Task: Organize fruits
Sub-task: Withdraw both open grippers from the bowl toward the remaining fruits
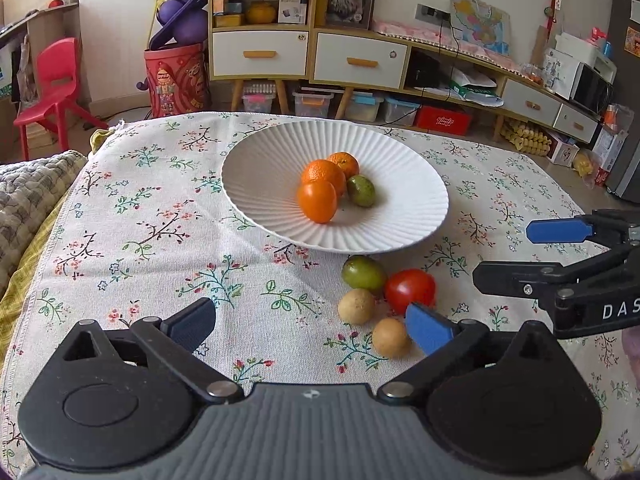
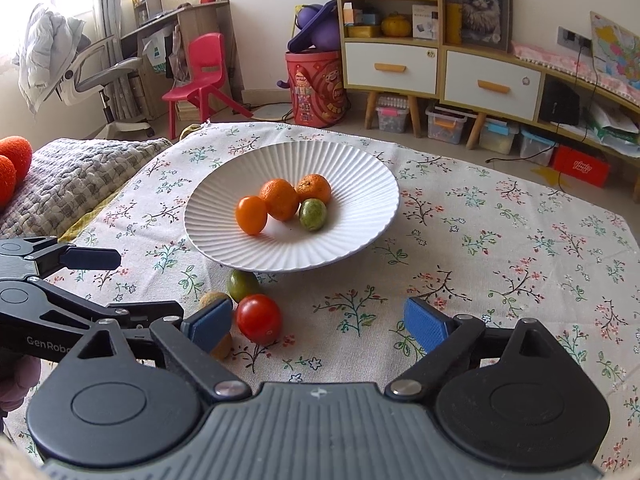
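A white ribbed plate holds three orange fruits and a green fruit. In front of it on the floral cloth lie a green fruit, a red tomato and two tan fruits. My left gripper is open and empty, its right pad beside the tan fruits. My right gripper is open and empty, its left pad next to the tomato; it also shows in the left wrist view.
The table edge runs along the left, with a grey knitted blanket beside it. Behind the table stand a red chair, a red bin and a cabinet.
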